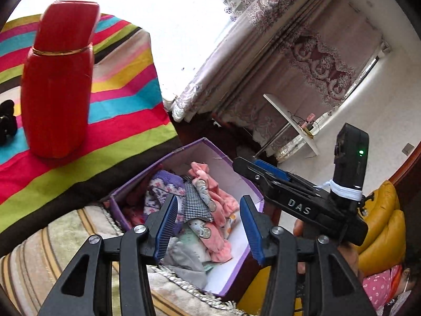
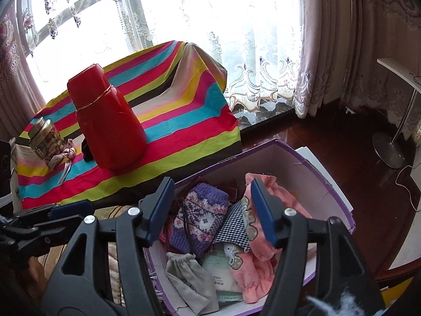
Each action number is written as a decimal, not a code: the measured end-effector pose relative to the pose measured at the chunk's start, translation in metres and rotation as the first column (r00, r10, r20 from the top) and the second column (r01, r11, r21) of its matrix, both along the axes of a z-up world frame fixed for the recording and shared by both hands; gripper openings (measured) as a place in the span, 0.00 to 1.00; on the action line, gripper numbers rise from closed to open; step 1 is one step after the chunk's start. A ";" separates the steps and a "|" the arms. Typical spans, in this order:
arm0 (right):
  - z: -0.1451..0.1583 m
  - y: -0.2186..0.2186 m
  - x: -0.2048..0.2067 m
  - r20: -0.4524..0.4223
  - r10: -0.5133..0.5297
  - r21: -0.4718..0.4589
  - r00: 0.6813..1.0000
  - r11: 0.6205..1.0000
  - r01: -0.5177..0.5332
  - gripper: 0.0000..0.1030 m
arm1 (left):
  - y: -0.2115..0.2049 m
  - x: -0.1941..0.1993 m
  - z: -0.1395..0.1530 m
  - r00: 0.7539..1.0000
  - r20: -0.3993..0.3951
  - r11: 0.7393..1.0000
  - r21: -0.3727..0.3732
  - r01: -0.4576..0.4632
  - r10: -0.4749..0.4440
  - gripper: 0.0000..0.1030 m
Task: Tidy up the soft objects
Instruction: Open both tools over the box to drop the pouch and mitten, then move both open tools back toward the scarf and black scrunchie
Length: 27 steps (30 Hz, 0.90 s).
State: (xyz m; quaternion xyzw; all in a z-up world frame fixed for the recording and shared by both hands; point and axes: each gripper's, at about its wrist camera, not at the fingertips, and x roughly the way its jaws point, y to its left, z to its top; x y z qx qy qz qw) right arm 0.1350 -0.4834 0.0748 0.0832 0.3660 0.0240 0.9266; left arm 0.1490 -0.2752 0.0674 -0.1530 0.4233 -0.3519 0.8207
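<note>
Both tongs are held above an open purple box (image 2: 310,163) that is filled with soft things. The left tongs (image 1: 208,226) are released, with nothing between their blue pads (image 1: 168,226). The right tongs (image 2: 213,210) are also released and empty; in the left wrist view they are seen just beside the box's far right rim.

Inside the box a purple knitted piece (image 2: 202,210) is laid toward the left wall, a pink fleece garment (image 2: 265,252) along the right side, a black-and-white checked cloth (image 2: 234,223) between them, and a grey pouch (image 2: 189,271) at the near edge.

Just beyond the box's left rim, a bench is covered by a striped cloth (image 2: 184,121). A red flask (image 2: 110,121) is stood upright near its middle, and a glass jar (image 2: 44,137) is placed near its left edge.
</note>
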 end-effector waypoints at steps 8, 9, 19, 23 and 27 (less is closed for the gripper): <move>0.013 0.034 -0.007 0.109 0.082 -0.074 0.991 0.994 -0.074 0.70 | 0.023 -0.008 0.011 0.985 0.129 0.989 0.076 -0.126 0.116 0.50; 0.015 0.040 -0.008 0.118 0.102 -0.093 0.988 0.991 -0.091 0.72 | 0.028 -0.010 0.013 0.978 0.163 0.985 0.092 -0.147 0.131 0.55; 0.027 0.132 -0.018 0.149 0.334 -0.204 0.931 0.931 -0.302 0.94 | 0.111 -0.011 0.019 0.908 0.278 0.887 0.256 -0.384 0.313 0.72; 0.025 0.169 -0.014 0.120 0.373 -0.228 0.920 0.913 -0.340 0.95 | 0.146 -0.010 0.013 0.852 0.339 0.785 0.355 -0.508 0.399 0.73; 0.021 0.204 -0.009 0.096 0.426 -0.250 0.900 0.885 -0.393 0.96 | 0.175 -0.005 0.005 0.802 0.337 0.677 0.430 -0.597 0.493 0.79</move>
